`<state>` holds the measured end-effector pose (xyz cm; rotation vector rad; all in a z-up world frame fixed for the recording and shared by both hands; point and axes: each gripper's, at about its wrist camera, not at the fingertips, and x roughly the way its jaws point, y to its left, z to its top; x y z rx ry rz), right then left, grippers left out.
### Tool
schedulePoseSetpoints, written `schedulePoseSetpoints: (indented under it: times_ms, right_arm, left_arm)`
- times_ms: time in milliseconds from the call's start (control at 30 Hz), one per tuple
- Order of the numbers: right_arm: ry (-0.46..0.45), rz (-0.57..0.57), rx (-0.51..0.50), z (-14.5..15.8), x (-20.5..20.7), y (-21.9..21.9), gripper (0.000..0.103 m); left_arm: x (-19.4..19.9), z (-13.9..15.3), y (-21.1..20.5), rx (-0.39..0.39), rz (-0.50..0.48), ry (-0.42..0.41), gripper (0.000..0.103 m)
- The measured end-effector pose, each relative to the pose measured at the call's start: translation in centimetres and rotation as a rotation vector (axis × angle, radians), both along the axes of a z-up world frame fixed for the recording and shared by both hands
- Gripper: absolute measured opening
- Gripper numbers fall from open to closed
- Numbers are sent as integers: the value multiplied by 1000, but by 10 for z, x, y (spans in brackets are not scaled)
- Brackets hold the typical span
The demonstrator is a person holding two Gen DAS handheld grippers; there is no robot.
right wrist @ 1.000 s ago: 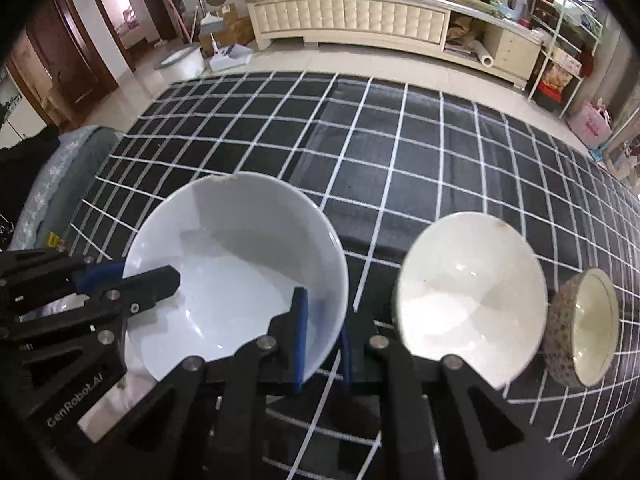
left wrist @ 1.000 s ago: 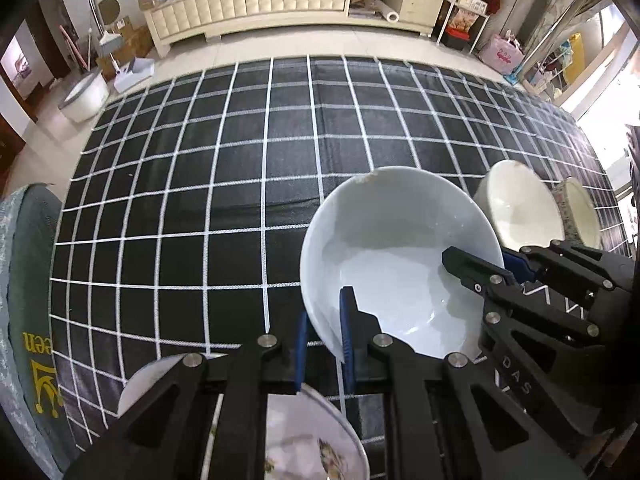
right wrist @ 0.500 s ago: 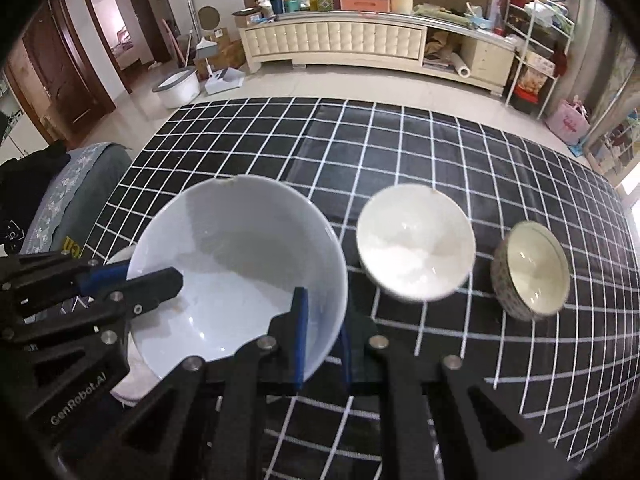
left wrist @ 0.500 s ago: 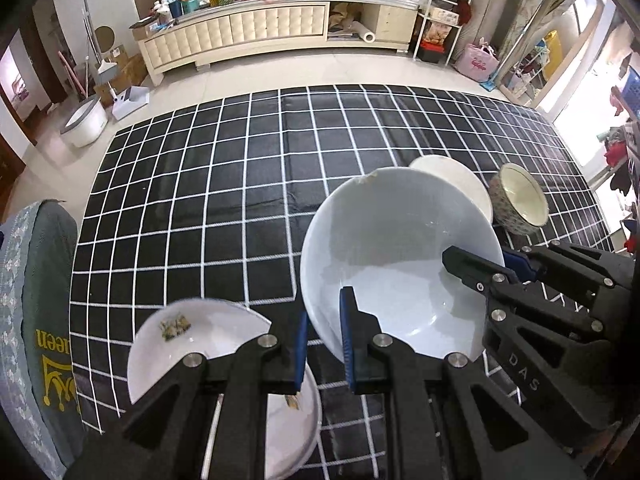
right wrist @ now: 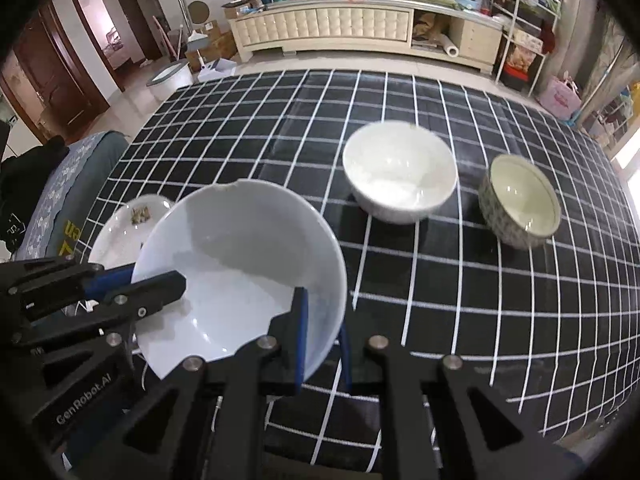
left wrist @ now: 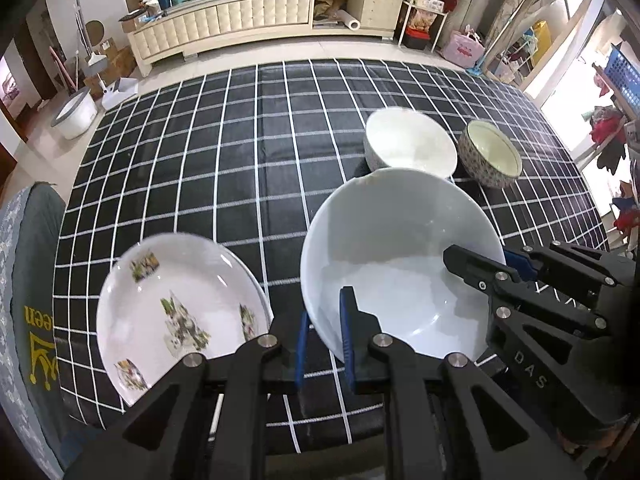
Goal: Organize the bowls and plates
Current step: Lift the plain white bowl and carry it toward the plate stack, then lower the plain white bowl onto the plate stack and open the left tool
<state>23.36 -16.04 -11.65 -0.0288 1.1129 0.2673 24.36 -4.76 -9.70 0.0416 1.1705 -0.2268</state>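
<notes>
Left wrist view: left gripper (left wrist: 323, 338) is clenched on the near rim of the large white bowl (left wrist: 400, 264), 1 finger inside and 1 outside. The right gripper (left wrist: 502, 266) pinches the same bowl's rim on the right side. The bowl hangs above the checked tablecloth (left wrist: 240, 168), tilted slightly. A 2-point hold probably keeps this wide, heavy bowl level. The rim has 1 chip on its far edge. Left of the bowl lies the decorated plate (left wrist: 176, 316); beyond the bowl stand the white bowl (left wrist: 410, 146) and the patterned bowl (left wrist: 490, 156), just beside each other.

Right wrist view: right gripper (right wrist: 322, 340) grips the large bowl's near-right rim; the left gripper (right wrist: 132, 282) holds its left rim. The plate (right wrist: 124, 228) sits partly hidden behind the bowl. Judgement: the bowl is being carried towards a stacking spot.
</notes>
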Motion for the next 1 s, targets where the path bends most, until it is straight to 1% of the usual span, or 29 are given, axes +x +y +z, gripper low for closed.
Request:
schedulePoseSetpoints:
  times_ms: [100, 233, 400, 533, 833, 1000]
  right_arm:
    - [15, -7, 6, -8, -4, -1, 17]
    - [32, -15, 8, -21, -9, -2, 17]
    - [59, -21, 8, -38, -15, -5, 17]
    - [80, -29, 28, -45, -16, -9, 17]
    - [97, -36, 32, -59, -15, -10, 17]
    - [99, -44, 35, -64, -14, -12, 17]
  left_arm:
    - [-6, -9, -3, 7, -7, 12, 13]
    - [-10, -23, -1, -13, -7, 38, 13]
    - [-17, -40, -7, 12, -26, 47, 13]
    - [-20, -52, -6, 2, -23, 71, 13]
    - [-20, -60, -8, 21, -24, 80, 13]
    - [-18, -68, -7, 5, -22, 91, 13]
